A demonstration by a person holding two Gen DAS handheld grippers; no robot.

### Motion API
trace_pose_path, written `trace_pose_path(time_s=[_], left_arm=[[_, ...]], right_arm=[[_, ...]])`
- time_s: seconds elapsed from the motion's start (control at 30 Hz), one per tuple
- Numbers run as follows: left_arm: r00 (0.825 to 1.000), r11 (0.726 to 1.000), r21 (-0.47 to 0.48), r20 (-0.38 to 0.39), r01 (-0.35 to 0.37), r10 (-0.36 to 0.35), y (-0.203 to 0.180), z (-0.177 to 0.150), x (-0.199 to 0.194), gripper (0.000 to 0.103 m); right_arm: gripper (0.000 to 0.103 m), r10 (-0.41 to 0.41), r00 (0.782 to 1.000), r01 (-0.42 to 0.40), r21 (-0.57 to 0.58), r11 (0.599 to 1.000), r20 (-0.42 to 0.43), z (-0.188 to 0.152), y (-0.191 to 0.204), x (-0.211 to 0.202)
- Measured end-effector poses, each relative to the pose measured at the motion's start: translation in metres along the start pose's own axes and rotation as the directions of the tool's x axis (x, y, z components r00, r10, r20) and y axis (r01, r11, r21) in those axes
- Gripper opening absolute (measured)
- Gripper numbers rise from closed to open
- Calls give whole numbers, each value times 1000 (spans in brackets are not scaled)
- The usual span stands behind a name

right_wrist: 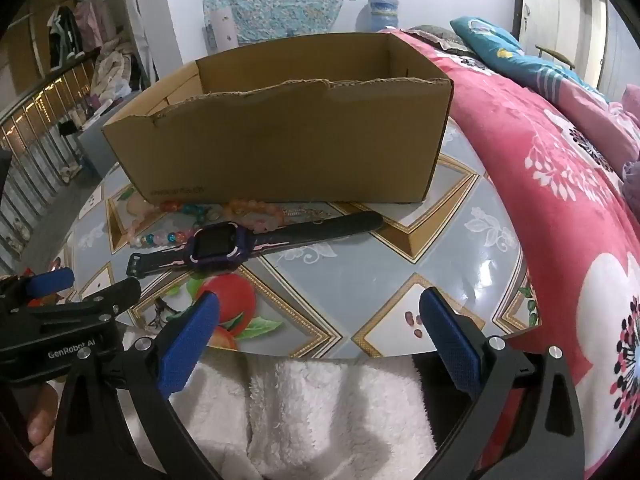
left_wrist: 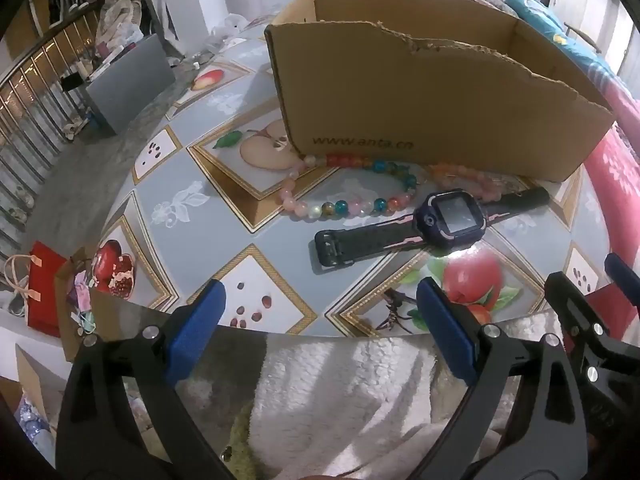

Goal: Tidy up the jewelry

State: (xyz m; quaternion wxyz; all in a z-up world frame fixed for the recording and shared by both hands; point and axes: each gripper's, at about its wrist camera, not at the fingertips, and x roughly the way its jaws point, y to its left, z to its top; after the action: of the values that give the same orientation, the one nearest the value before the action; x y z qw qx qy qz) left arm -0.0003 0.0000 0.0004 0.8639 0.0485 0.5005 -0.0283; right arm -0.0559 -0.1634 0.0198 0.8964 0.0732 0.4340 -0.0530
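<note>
Table (left_wrist: 168, 208): round top under a glossy fruit-patterned cover, with a bed carrying a red floral blanket (right_wrist: 560, 184) close along its right side.

Cardboard box (left_wrist: 420, 96): stands open-topped on the far part of the table, its near wall torn along the upper edge. What shows of the inside in the right wrist view is bare cardboard; the floor of the box is hidden behind the near wall, so its contents cannot be confirmed.

Watch (left_wrist: 448, 216): dark, purple-cased, strap laid out flat on the table in front of the box, well apart from both tools.

Multicoloured bead bracelet (left_wrist: 352, 196): lies on the table between the watch and the box, its far side touching the foot of the box wall.

Pink-orange bead bracelet (left_wrist: 468, 178): lies just right of the first, against the box and partly under the watch strap. Something thin and chain-like may lie beside it; too small to tell.

Left tool (left_wrist: 320, 320): pads spread wide, nothing between them, hanging over the near table edge above white fleece fabric (right_wrist: 320, 400).

Right tool (right_wrist: 320, 324): likewise fully spread and empty, at the near edge, beside the left.

Assessment: the work appears to be at its start. Every visible piece is outside the box, none is grasped. Judged remaining: pick up the watch and each bracelet and place them, presumably in the box.
</note>
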Motion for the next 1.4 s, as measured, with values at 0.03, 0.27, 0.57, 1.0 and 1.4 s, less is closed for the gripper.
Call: trace_pose_path(time_s=[0.03,0.27,0.57,1.0,1.4], left_arm=[[1000,1000,1,-2,-3,3,0,0,0,92],[1000,1000,-4,-3,2,-2,0,0,0,92],[1000,1000,-4,-4,5,-5,1,0,0,92],[1000,1000,-6,-4,6,-6,3,-1,-2,92],[1000,1000,-6,-4,7,-7,4,-1,-2,92]], right_arm=[[98,-1,1000,1,-2,1000,-1,0,0,0],[98,-1,1000,1,-3,1000,0,1,1,1],[98,0,1000,0,-2,1000,-2,2,1,0],[98,1,1000,-2,-4,1000,-4,1,1,1],[98,1,1000,-2,-3,1000,-5,0,1,0]])
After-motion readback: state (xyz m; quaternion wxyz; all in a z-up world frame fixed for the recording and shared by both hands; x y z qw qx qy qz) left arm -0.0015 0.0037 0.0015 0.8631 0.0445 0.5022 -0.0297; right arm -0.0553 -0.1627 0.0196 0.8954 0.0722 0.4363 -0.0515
